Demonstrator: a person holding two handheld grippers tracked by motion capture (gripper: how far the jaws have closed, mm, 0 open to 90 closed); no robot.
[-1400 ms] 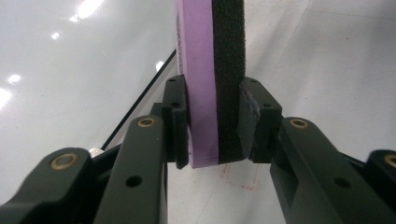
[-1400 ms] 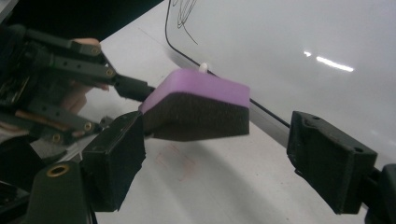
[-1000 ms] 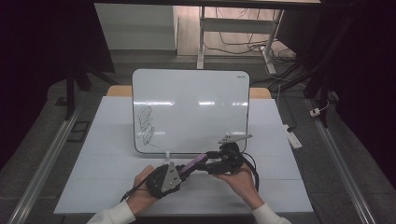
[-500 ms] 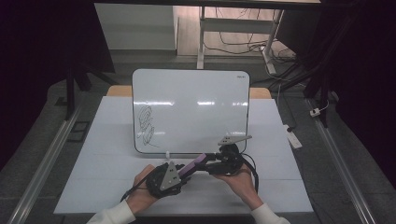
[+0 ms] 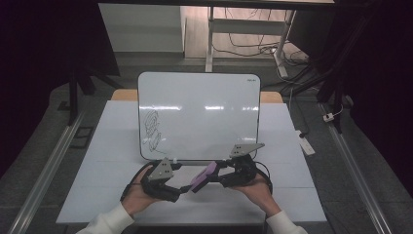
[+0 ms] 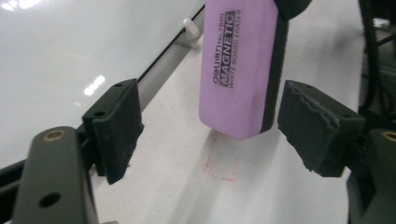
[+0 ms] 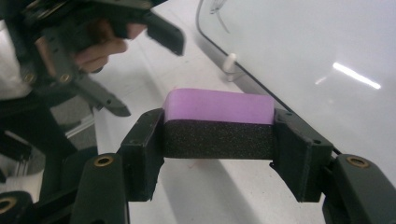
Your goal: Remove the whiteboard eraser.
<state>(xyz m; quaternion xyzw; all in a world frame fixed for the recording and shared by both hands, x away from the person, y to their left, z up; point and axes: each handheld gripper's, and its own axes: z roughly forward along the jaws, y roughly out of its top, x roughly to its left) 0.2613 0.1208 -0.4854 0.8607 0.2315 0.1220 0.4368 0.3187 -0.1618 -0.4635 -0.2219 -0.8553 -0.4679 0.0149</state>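
We have the purple eraser [image 5: 203, 176] clamped in the right gripper [image 7: 218, 140] above the table [image 5: 292, 195], so the left gripper [image 6: 205, 126] (jaws just opened, apart beside it) can let go before the whiteboard [image 5: 204, 112].

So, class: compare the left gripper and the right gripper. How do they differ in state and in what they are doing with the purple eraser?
The left gripper has its jaws apart, having just been opening, its pads clear of the purple eraser. The right gripper is shut on the eraser's two ends and holds it alone above the table. Both have black padded jaws and sit close before the whiteboard.
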